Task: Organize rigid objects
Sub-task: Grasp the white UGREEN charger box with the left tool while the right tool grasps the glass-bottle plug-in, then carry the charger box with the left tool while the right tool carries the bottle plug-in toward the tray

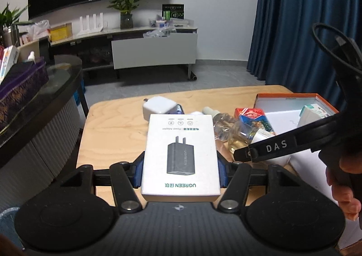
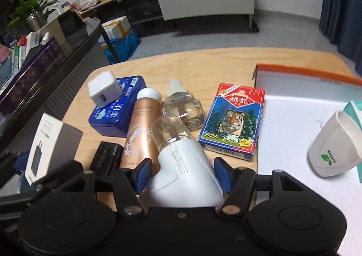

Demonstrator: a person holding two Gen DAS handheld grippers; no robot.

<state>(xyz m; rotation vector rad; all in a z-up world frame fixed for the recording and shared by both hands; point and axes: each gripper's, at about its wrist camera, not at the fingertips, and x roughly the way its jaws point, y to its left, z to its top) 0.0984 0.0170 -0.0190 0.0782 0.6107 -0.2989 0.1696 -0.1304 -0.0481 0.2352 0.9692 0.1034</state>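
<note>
Left wrist view: left gripper (image 1: 181, 172) clamped on a white UGREEN power adapter box (image 1: 181, 156), blue pads (image 1: 138, 173) pressed against both long sides. Box held flat, printed face up, above the near edge of the wooden table (image 1: 108, 124). Beyond the box lie a white USB charger (image 1: 159, 107), a clear bottle (image 1: 224, 124) and a deck of playing cards (image 1: 251, 118). To the right, an open orange-rimmed box (image 1: 285, 106) with a white interior. Part of the right gripper's black body, marked DAS, crosses the right side of the view.

Right wrist view: right gripper (image 2: 181, 173), jaws apart, blue pads (image 2: 222, 175) on either side of a white plug-in vaporizer (image 2: 183, 176) with a clear bottle screwed into its front. Left pad appears to touch the white housing; contact on the right cannot be confirmed. Just left: a rose-gold spray bottle (image 2: 141, 129) lying flat and a small black block (image 2: 105, 157). Farther out: a blue tin (image 2: 117, 106) with the white USB charger resting on it, a second clear refill bottle (image 2: 182, 106), and the tiger-print card deck just right of it. Inside the orange-rimmed box, a white cup (image 2: 334, 149) lies on its side. The adapter box shows at far left, in the left gripper.
</note>
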